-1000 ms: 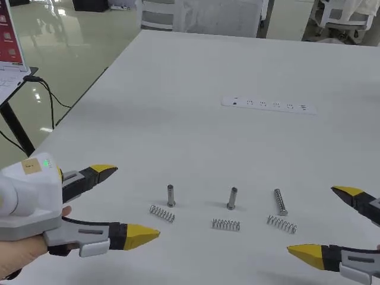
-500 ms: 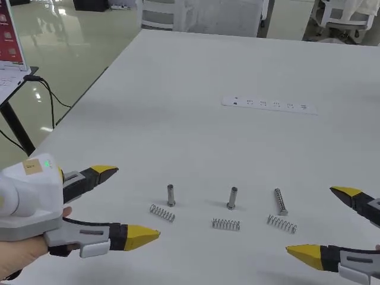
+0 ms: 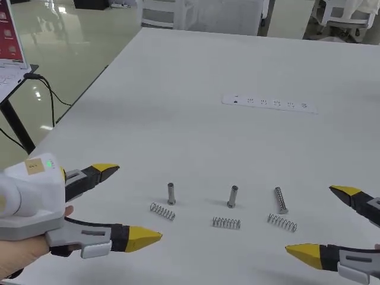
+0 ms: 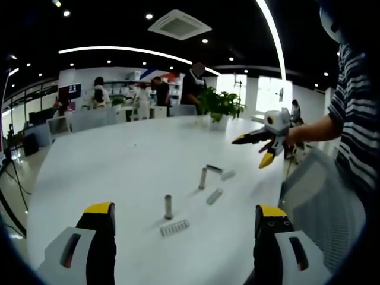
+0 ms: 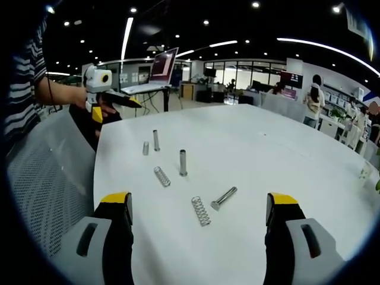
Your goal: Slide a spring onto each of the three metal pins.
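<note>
White table [image 3: 208, 136]: three silvery pins [image 3: 232, 197], coiled springs [image 3: 226, 223] alongside.

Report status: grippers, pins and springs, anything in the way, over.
Left gripper open, right gripper open, both empty. Three springs lie beside pins, none fitted; rightmost pin lies flat. No obstruction seen.

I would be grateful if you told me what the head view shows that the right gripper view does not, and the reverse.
The head view adds a white power strip farther back on the table and a black cable off its left edge. The right gripper view adds the person's striped sleeve and a grey mesh chair. Both share the left pin, middle pin and right pin, which lies over, the springs beside them, and the open left gripper and right gripper.
</note>
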Demonstrator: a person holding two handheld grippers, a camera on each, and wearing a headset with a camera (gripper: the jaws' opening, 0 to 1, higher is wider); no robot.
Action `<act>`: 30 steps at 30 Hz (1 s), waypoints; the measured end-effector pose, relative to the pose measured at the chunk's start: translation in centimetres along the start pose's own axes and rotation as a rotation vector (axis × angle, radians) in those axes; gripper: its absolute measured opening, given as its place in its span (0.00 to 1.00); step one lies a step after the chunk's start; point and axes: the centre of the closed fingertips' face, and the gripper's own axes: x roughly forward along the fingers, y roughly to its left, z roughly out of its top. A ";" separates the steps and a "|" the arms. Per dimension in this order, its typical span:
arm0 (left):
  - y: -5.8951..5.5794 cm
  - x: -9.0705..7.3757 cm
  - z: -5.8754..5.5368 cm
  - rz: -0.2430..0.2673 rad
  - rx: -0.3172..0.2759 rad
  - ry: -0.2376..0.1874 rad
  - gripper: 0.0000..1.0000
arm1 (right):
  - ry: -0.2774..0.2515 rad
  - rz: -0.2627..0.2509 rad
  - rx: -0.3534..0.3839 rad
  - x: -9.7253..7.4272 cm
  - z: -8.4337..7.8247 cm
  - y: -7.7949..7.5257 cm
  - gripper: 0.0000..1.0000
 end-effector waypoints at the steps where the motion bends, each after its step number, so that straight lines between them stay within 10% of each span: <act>1: 0.0 0.0 0.0 0.000 -0.001 0.000 0.96 | 0.000 0.000 0.000 0.0 0.0 0.0 0.93; 30: 0.2 0.8 -1.0 -0.016 -0.021 0.008 0.98 | 0.047 0.028 0.001 -0.7 -1.8 0.6 0.99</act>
